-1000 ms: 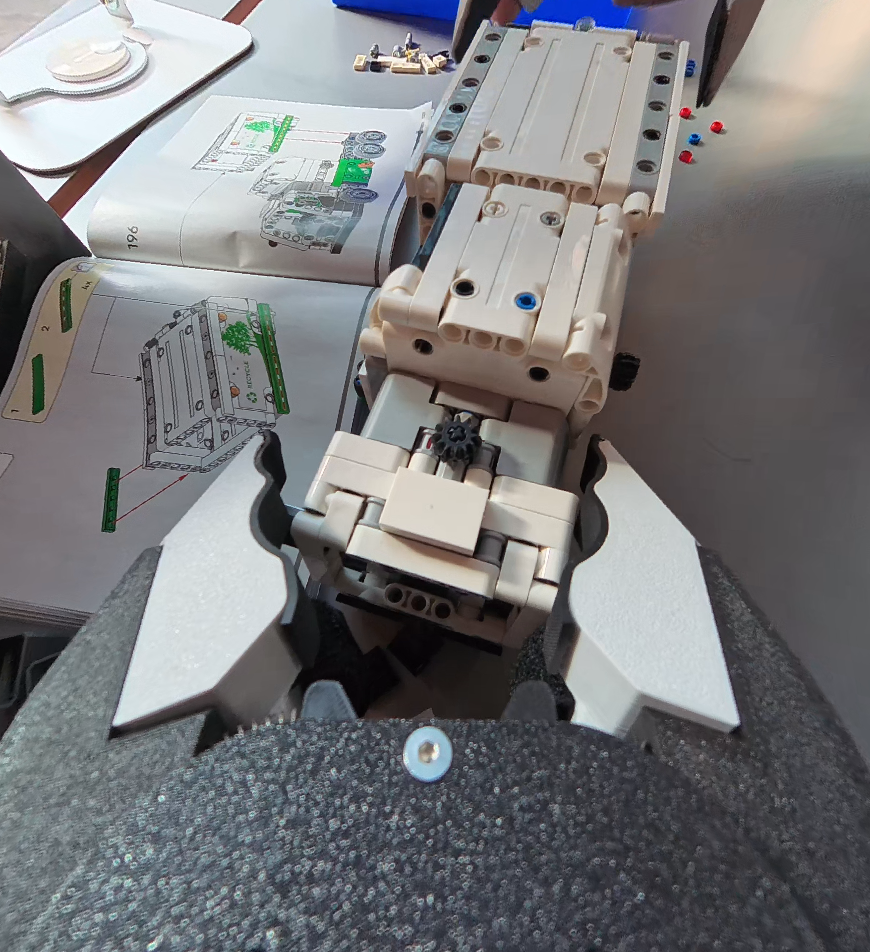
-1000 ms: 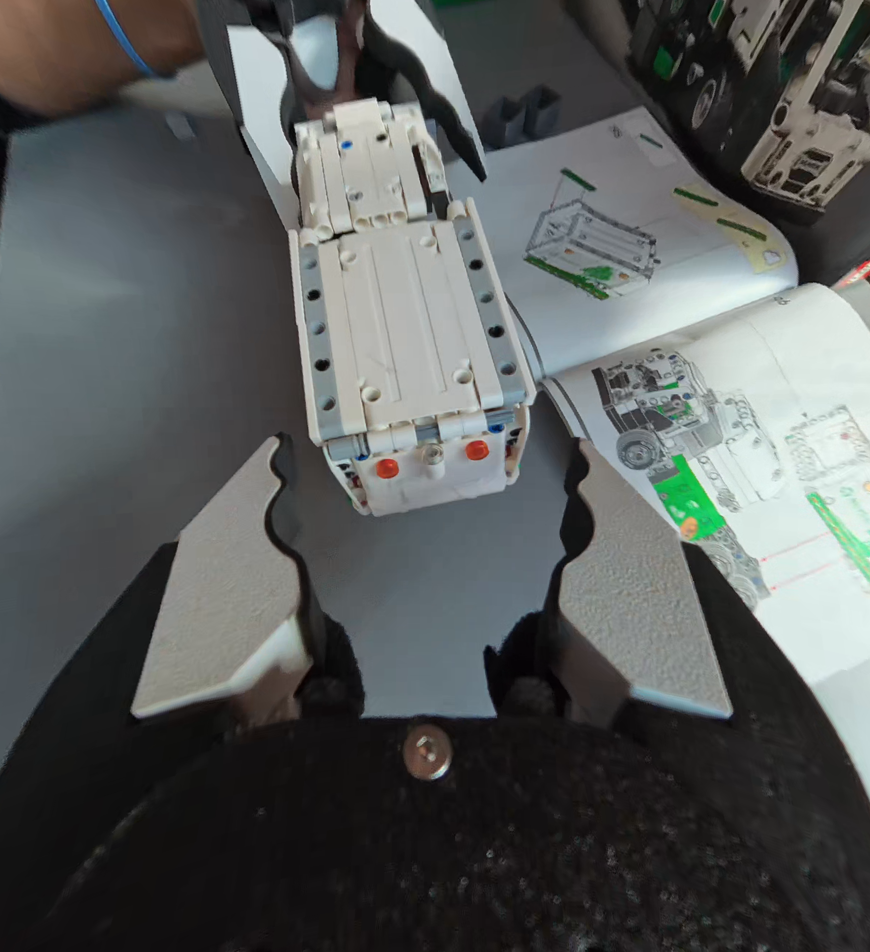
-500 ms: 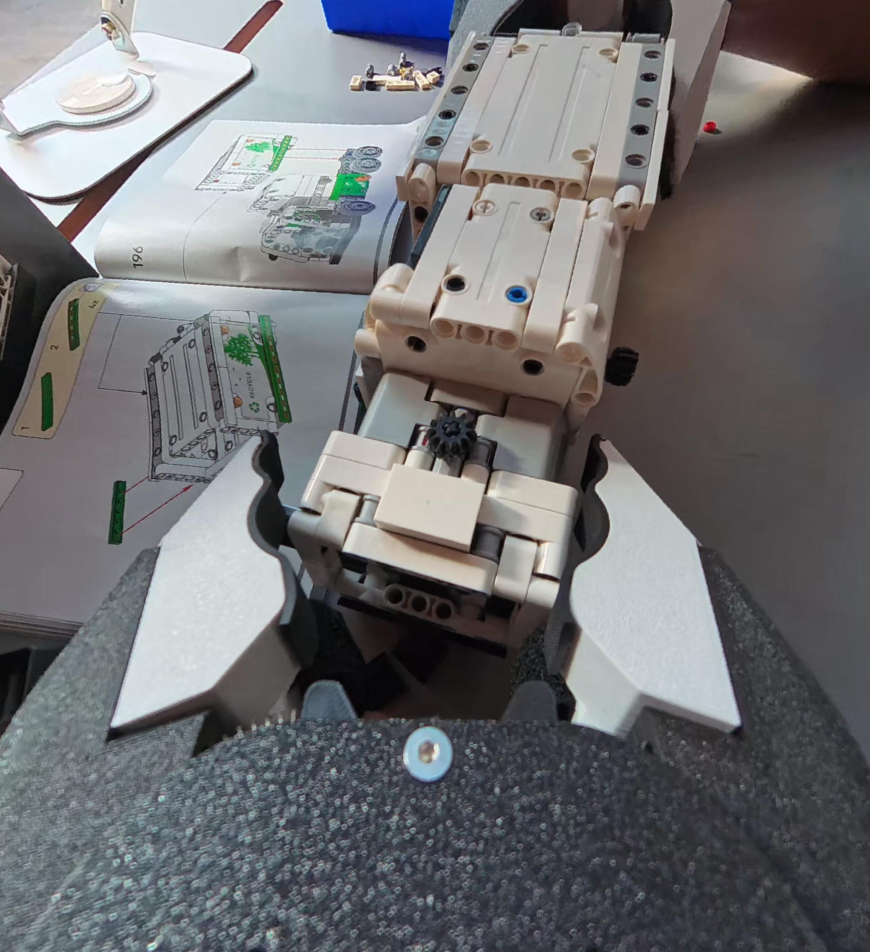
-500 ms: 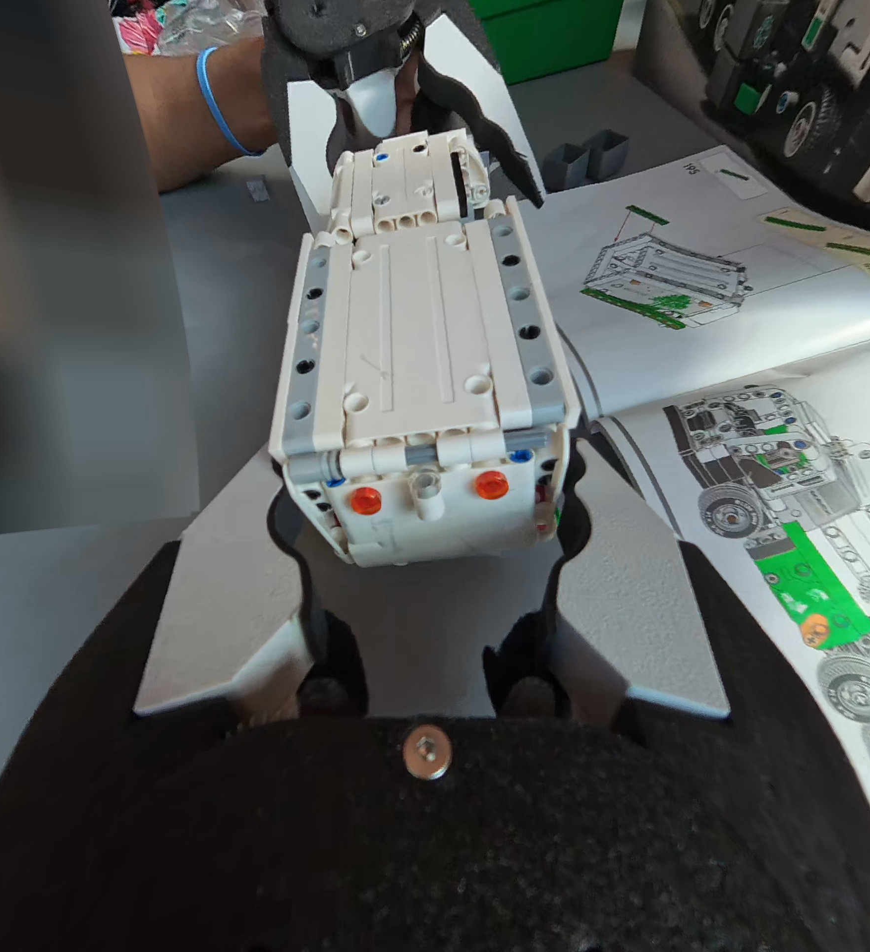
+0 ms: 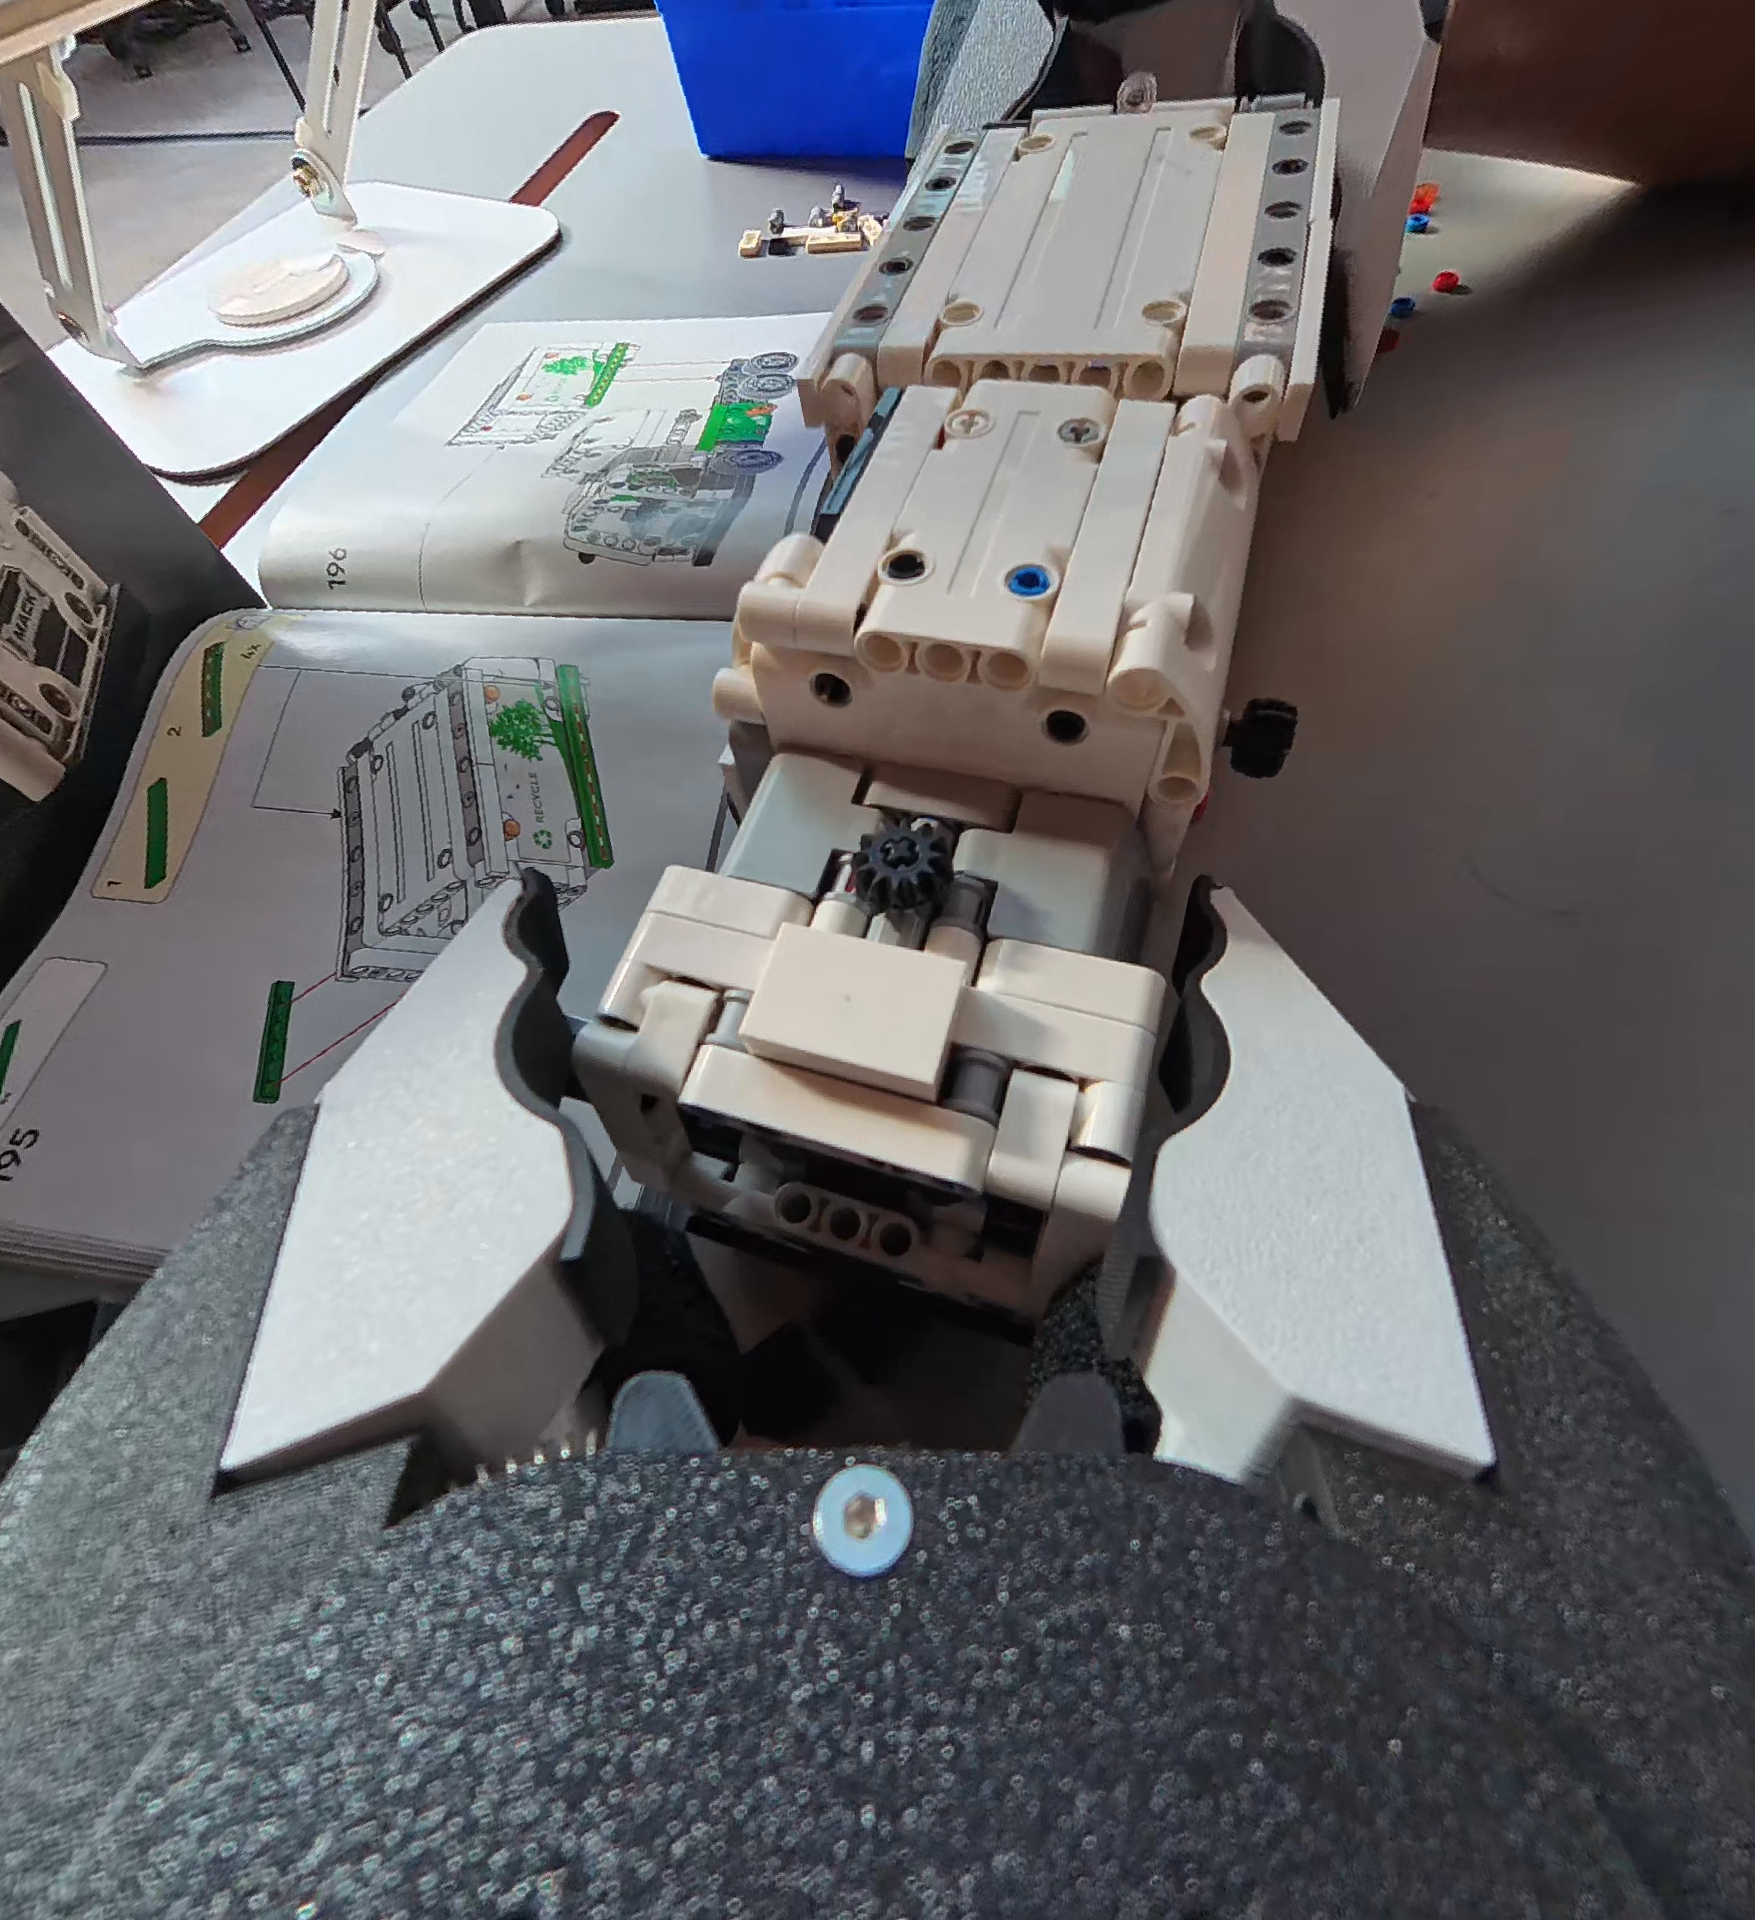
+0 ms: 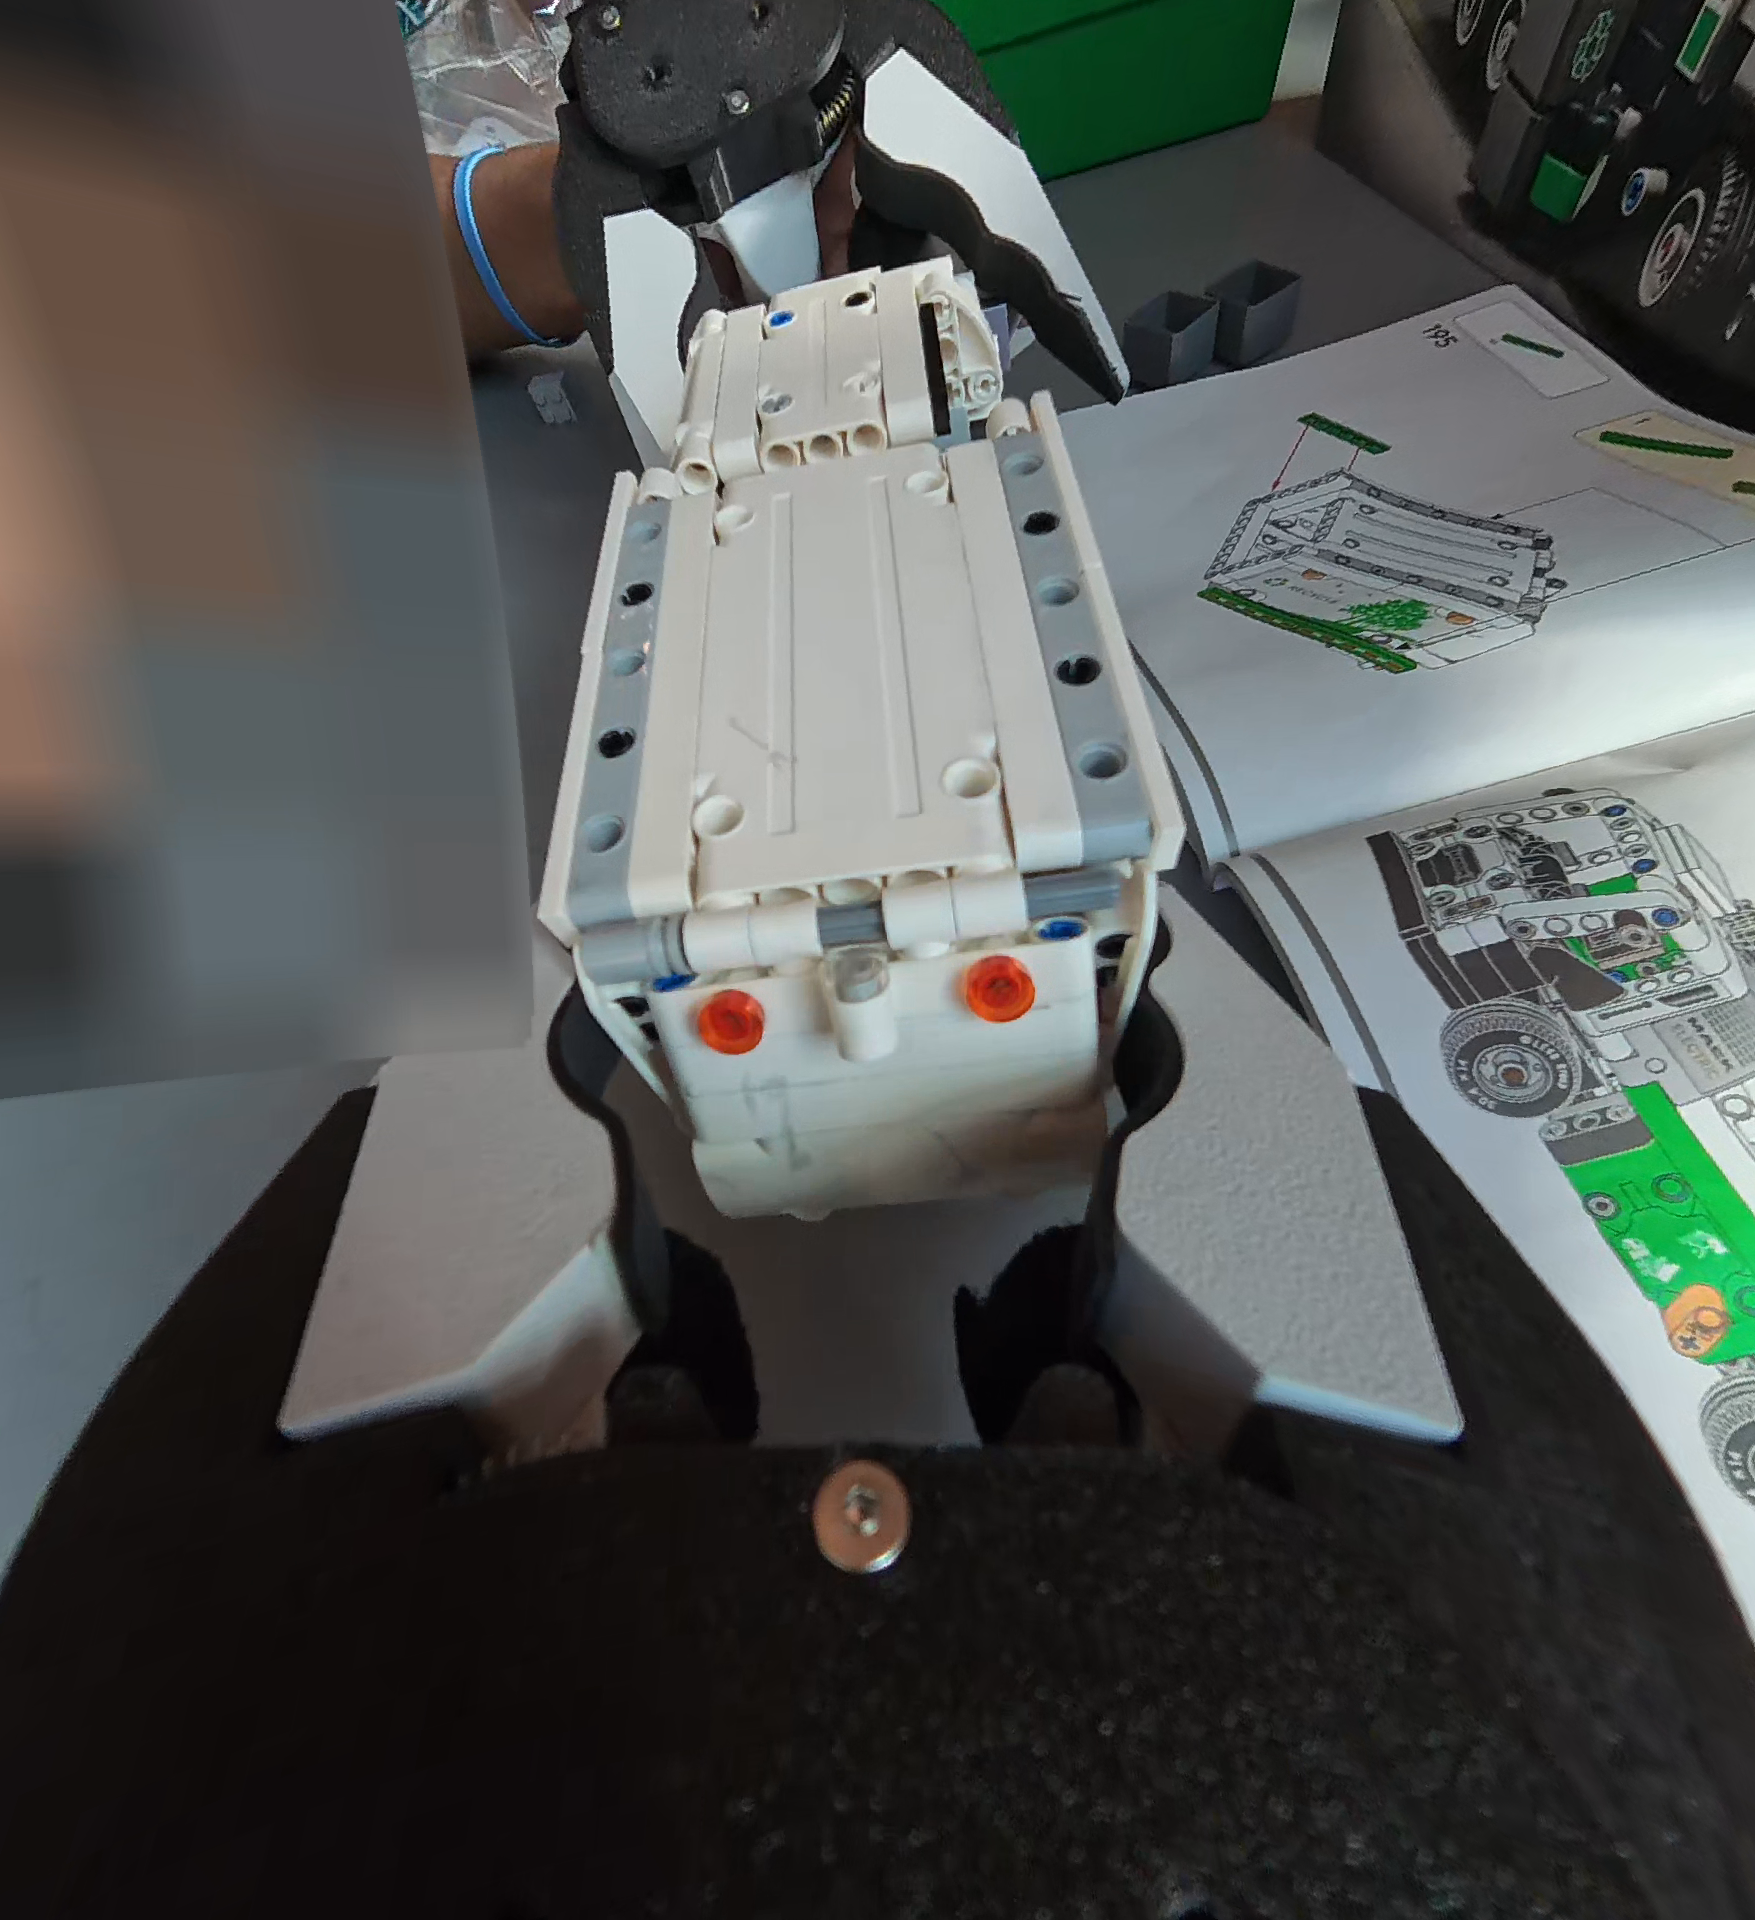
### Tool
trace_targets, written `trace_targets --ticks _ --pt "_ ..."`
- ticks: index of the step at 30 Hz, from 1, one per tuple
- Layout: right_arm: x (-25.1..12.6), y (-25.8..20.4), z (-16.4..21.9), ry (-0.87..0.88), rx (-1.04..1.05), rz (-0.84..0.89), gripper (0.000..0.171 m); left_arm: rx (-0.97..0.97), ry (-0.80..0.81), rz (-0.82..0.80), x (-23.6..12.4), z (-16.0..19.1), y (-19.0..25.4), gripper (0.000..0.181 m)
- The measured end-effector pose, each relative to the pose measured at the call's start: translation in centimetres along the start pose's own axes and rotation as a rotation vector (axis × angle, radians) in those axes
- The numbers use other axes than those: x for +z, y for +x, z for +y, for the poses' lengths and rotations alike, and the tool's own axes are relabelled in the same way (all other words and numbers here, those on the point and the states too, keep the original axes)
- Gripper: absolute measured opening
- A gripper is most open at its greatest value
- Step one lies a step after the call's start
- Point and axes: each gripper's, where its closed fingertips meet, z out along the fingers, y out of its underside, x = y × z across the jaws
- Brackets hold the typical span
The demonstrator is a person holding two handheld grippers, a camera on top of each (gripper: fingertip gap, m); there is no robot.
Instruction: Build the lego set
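A long white and grey lego truck body [image 5: 1008, 582] is held between both grippers above the grey table. My left gripper [image 5: 868, 997] is shut on its narrow end, which has a black gear on top. My right gripper [image 6: 868, 1060] is shut on the other end [image 6: 852, 1049], which has two orange studs. The body's flat top [image 6: 852, 675] faces up. Each gripper shows far off in the other's view: the right one in the left wrist view [image 5: 1372, 208], the left one in the right wrist view [image 6: 852, 260].
An open instruction booklet [image 5: 385, 831] lies beside the model and also shows in the right wrist view [image 6: 1475, 623]. A blue bin [image 5: 800, 73], small loose pieces [image 5: 811, 223], red and blue pins [image 5: 1424, 239] and a white stand base [image 5: 333, 291] sit behind. A green box [image 6: 1112, 73] and two grey cups [image 6: 1216, 322] are at the back. Across from one pair of fingers to the other is roughly 12 cm.
My right gripper has come forward from open and apart to closed around the model's orange-stud end. My left gripper has kept its hold on the other end.
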Motion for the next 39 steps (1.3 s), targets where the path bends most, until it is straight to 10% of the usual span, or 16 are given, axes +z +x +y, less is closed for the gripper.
trace_targets --ticks 39 --pt "-1.7 -0.4 -1.3 -0.037 -0.079 0.055 0.104 0.014 -0.02 -0.015 -0.1 0.2 0.0 0.115"
